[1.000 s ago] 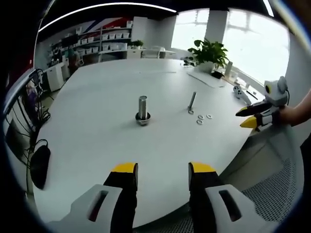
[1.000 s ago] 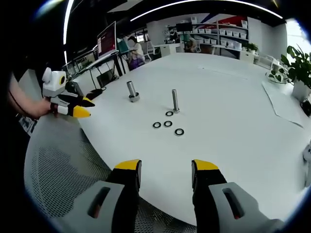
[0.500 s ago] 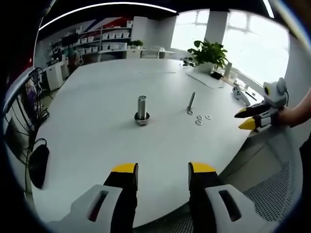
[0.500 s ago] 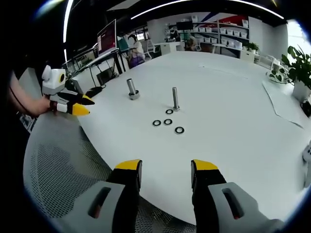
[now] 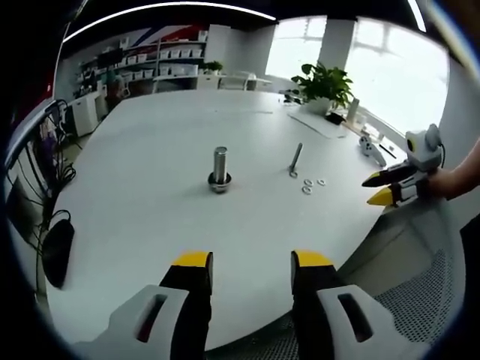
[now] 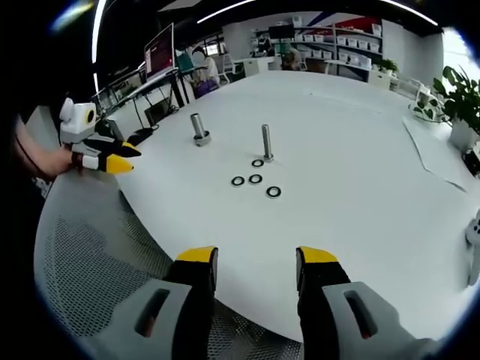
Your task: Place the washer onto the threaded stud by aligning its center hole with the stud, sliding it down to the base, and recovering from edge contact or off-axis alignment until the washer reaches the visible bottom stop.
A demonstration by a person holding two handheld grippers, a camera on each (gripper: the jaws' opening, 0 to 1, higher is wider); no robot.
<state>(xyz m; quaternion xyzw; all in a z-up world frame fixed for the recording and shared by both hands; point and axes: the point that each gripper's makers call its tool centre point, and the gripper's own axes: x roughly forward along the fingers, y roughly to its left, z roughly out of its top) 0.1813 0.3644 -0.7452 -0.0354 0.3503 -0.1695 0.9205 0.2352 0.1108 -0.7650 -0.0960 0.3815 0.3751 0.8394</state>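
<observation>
A thick stud (image 5: pixel 220 166) stands upright mid-table with a ring at its base; it is also the left stud (image 6: pixel 198 127) in the right gripper view. A thinner threaded stud (image 5: pixel 296 159) (image 6: pixel 265 142) stands to its right. Several dark washers (image 5: pixel 307 183) (image 6: pixel 256 178) lie flat on the white table beside the thin stud. My left gripper (image 5: pixel 251 262) is open and holds nothing, low at the table's near edge. My right gripper (image 6: pixel 256 259) is open too, off the table edge, well short of the washers. Each gripper appears in the other's view, held by a hand: right (image 5: pixel 382 188), left (image 6: pixel 120 157).
The round white table (image 5: pixel 150 225) carries a paper sheet (image 5: pixel 319 120) and a potted plant (image 5: pixel 324 81) at its far side. A mesh chair seat (image 6: pixel 90 277) lies below the right gripper. A black object (image 5: pixel 56 251) sits off the table's left edge.
Only small camera shifts: in the right gripper view the studs and washers sit slightly higher. Nothing on the table moved and both grippers stay open.
</observation>
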